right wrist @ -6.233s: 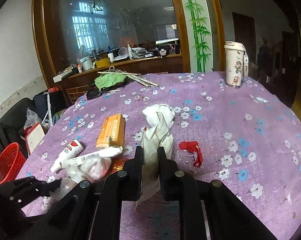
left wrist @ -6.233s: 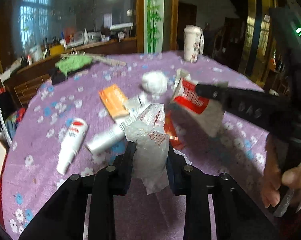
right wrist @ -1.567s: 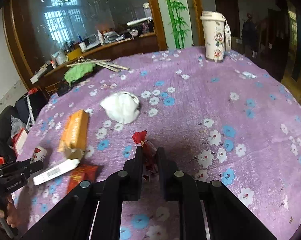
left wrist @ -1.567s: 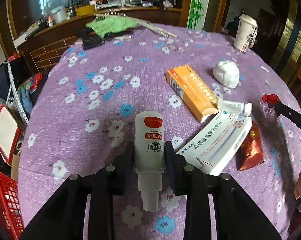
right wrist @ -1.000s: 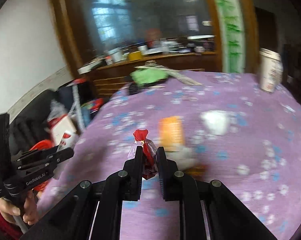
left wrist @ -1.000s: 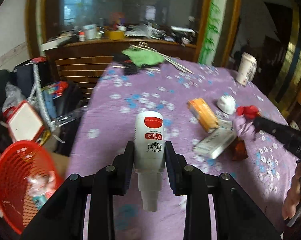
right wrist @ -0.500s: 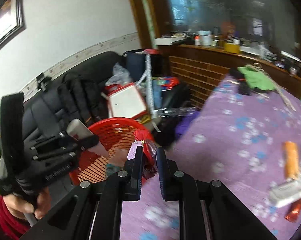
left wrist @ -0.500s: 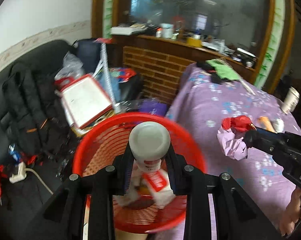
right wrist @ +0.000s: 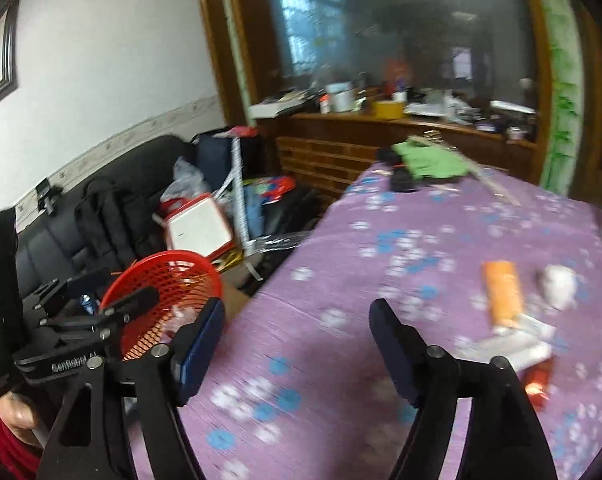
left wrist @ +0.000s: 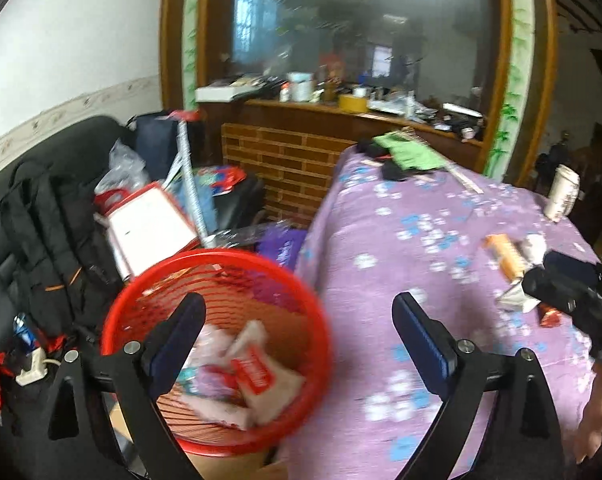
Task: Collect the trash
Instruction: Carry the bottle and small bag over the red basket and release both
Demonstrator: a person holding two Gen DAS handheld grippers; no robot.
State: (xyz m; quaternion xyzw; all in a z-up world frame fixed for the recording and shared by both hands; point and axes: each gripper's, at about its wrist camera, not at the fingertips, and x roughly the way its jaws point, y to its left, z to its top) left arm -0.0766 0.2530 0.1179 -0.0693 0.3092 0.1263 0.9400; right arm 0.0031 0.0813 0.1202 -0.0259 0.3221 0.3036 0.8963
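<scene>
My left gripper (left wrist: 297, 312) is open and empty, hanging over the near rim of the red trash basket (left wrist: 141, 292), which holds several wrappers and a white bottle (left wrist: 257, 372). My right gripper (right wrist: 297, 316) is open and empty over the left part of the purple table (right wrist: 341, 280); it also shows at the right of the left wrist view (left wrist: 561, 284). On the table lie an orange box (right wrist: 503, 292), a crumpled white tissue (right wrist: 559, 284), a white carton (right wrist: 509, 344) and a red wrapper (right wrist: 539, 380). The basket (right wrist: 141, 280) and left gripper (right wrist: 113, 300) show in the right wrist view.
A black sofa with backpacks (left wrist: 49, 216), a red-framed white board (left wrist: 149, 224) and bags crowd the floor beside the basket. A green cloth (left wrist: 409, 154) and a tall cup (left wrist: 563, 192) stand on the table's far side. A brick counter (left wrist: 289, 168) lies behind.
Both grippers have opened. The white bottle left my left gripper and the red-tied wrapper left my right gripper; both views swung back toward the table.
</scene>
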